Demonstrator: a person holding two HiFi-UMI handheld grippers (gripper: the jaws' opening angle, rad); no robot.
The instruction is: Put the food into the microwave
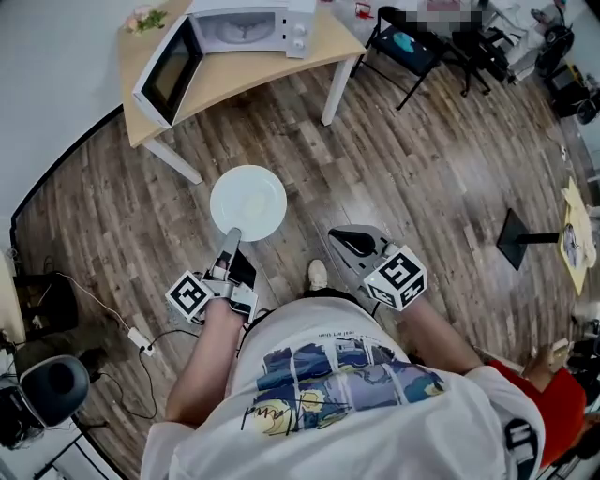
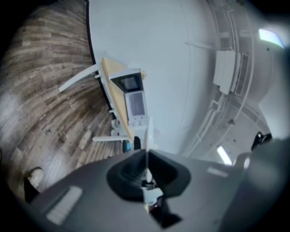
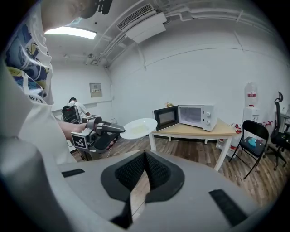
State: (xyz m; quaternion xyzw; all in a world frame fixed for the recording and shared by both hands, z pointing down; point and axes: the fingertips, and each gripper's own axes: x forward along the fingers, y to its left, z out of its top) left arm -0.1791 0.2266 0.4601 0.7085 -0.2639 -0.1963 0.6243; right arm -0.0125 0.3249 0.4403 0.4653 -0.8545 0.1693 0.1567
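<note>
A white plate (image 1: 248,202) with a faint pale patch of food on it is held level over the wooden floor. My left gripper (image 1: 232,234) is shut on its near rim. In the left gripper view the plate (image 2: 148,136) shows edge-on between the closed pads of the left gripper (image 2: 146,152). The white microwave (image 1: 253,28) stands on a light wooden table (image 1: 234,80) ahead, its door (image 1: 169,70) swung open to the left. My right gripper (image 1: 334,233) hangs to the right, shut and empty. The right gripper view shows the plate (image 3: 138,128), the microwave (image 3: 192,115) and the right gripper (image 3: 145,156).
A black folding chair (image 1: 408,47) stands right of the table, with a water dispenser (image 3: 250,97) behind it. A black stand base (image 1: 520,239) is on the floor at the right. Cables and a power strip (image 1: 139,339) lie at the left. The person's shoe (image 1: 318,274) is below the plate.
</note>
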